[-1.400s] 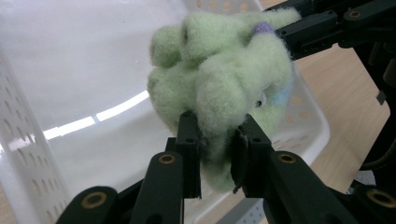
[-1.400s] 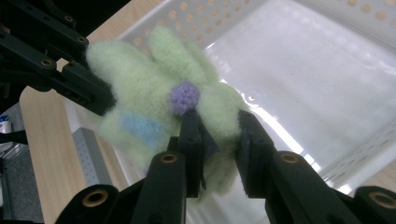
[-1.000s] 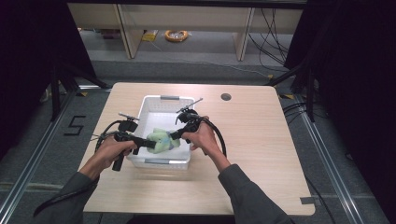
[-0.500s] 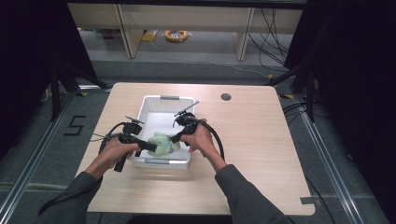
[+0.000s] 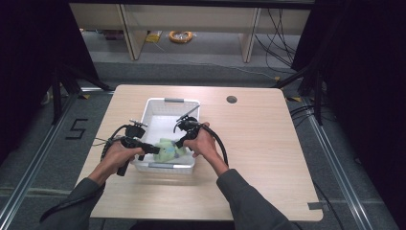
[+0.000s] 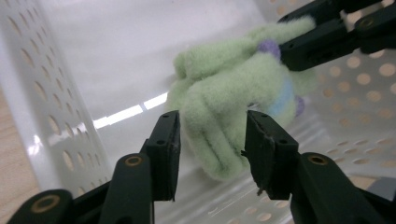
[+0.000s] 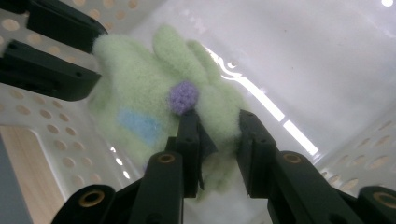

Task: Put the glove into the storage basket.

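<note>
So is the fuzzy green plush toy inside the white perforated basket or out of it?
Inside. The fuzzy green plush toy sits between the white perforated basket walls, over its floor, with both grippers on it.

Left tongs (image 6: 212, 154) agape, right tongs (image 7: 219, 140) clamped

Black "5" marked on floor (image 5: 76, 128) left of table (image 5: 268, 158)

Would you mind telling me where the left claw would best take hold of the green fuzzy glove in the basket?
I'd take the near finger end of the green glove, coming straight in from the left claw, whose open jaws already flank it. That end sticks out free, while the right claw pinches the other end above the white basket.
</note>
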Available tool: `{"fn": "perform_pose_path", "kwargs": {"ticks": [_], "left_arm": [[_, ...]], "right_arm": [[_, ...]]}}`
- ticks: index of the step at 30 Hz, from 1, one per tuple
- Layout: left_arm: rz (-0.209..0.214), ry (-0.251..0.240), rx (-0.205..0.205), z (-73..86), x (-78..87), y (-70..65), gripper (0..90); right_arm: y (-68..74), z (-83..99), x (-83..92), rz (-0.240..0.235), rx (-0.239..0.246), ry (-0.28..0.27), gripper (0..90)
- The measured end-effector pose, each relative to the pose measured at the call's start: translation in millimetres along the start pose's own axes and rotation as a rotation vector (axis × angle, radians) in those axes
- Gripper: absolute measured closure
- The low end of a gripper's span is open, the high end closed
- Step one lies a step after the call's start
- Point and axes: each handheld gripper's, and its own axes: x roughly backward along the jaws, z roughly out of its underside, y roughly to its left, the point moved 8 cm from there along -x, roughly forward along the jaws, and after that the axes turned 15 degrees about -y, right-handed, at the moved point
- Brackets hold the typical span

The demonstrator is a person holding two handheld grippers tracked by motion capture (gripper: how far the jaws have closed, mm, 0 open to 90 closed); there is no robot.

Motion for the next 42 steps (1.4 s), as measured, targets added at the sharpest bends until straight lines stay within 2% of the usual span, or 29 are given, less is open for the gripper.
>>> {"fn": "perform_pose_path", "kwargs": {"ticks": [3, 6, 9, 13, 14, 16, 17, 19, 22, 26, 27, 28, 29, 30, 31, 32, 33, 34, 35, 37, 38, 39, 40, 41, 42], "left_arm": [[-0.011, -0.03, -0.021, -5.0, 4.7, -4.0, 55.3], [0.004, -0.031, -0.034, -7.1, 8.5, -9.4, 55.2], [-0.001, -0.052, -0.03, -9.2, 10.2, -12.4, 54.0], [-0.005, -0.052, -0.035, -8.8, 11.0, -10.8, 53.9], [0.005, -0.064, -0.03, -9.1, 10.5, -10.9, 53.9], [0.0, -0.074, -0.012, -9.5, 10.6, -11.5, 53.6], [0.006, -0.068, -0.019, -9.0, 11.5, -11.7, 52.7], [0.009, -0.068, -0.018, -9.1, 13.1, -13.5, 50.4], [0.011, -0.084, -0.005, -10.7, 15.6, -17.7, 45.8], [0.015, -0.1, -0.014, -13.2, 21.6, -23.4, 43.8], [0.02, -0.119, 0.0, -14.1, 21.4, -25.6, 42.3], [0.019, -0.118, 0.004, -14.3, 22.7, -27.5, 41.3], [0.031, -0.112, -0.011, -13.9, 24.9, -29.1, 40.6], [0.037, -0.123, -0.005, -14.3, 25.7, -32.0, 40.6], [0.047, -0.125, -0.01, -14.0, 27.7, -35.2, 40.3], [0.054, -0.13, -0.021, -13.8, 29.3, -37.9, 40.3], [0.067, -0.133, -0.022, -13.3, 30.8, -41.1, 40.1], [0.07, -0.146, -0.015, -13.5, 31.8, -44.6, 39.5], [0.076, -0.144, -0.025, -12.8, 33.9, -47.0, 38.9], [0.086, -0.155, -0.023, -12.2, 36.4, -53.5, 37.7], [0.095, -0.156, -0.028, -11.8, 37.9, -56.7, 37.6], [0.102, -0.166, -0.032, -12.0, 39.1, -60.1, 37.5], [0.112, -0.173, -0.031, -11.6, 40.4, -64.9, 37.2], [0.123, -0.169, -0.04, -10.3, 42.0, -68.4, 36.8], [0.127, -0.174, -0.042, -9.6, 42.6, -71.3, 36.2]], "right_arm": [[-0.6, 0.4, -0.8, 0.009, -0.003, 0.01, 69.3], [-1.8, 0.1, -0.5, 0.018, 0.006, 0.011, 66.3], [-6.5, -3.3, 3.3, 0.049, 0.03, -0.001, 64.4], [-6.8, -5.9, 8.9, 0.054, 0.014, -0.007, 64.6], [-6.7, -7.2, 11.0, 0.053, 0.006, -0.01, 64.7], [-7.3, -9.6, 15.0, 0.049, 0.007, -0.021, 64.8], [-9.0, -11.2, 17.4, 0.052, 0.017, -0.03, 64.7], [-8.3, -12.9, 21.2, 0.047, 0.008, -0.042, 64.2], [-6.6, -15.0, 27.4, 0.039, 0.014, -0.058, 63.1], [-2.6, -18.2, 38.6, 0.021, 0.02, -0.092, 61.4], [-2.7, -18.8, 41.5, 0.021, 0.03, -0.102, 60.5], [-1.7, -18.6, 44.7, 0.019, 0.028, -0.104, 59.9], [-1.0, -17.9, 51.0, 0.016, 0.039, -0.116, 57.4], [-1.0, -17.9, 51.0, 0.016, 0.039, -0.116, 57.4], [1.7, -14.9, 59.6, 0.024, 0.017, -0.107, 56.1], [1.7, -14.9, 59.6, 0.024, 0.017, -0.107, 56.1], [1.2, -15.6, 62.2, 0.008, 0.049, -0.134, 55.4], [1.7, -14.0, 66.9, 0.008, 0.046, -0.134, 54.4], [1.4, -13.4, 70.4, -0.001, 0.067, -0.149, 53.5], [2.5, -10.2, 78.6, -0.002, 0.064, -0.163, 53.0], [3.4, -7.3, 83.3, 0.017, 0.031, -0.157, 52.7], [3.3, -6.5, 86.0, 0.004, 0.053, -0.175, 52.5], [4.1, -3.7, 90.4, 0.0, 0.049, -0.17, 51.9], [5.0, -1.8, 93.7, -0.023, 0.062, -0.186, 51.7], [5.9, 2.0, 98.6, -0.002, 0.029, -0.169, 51.5]]}}
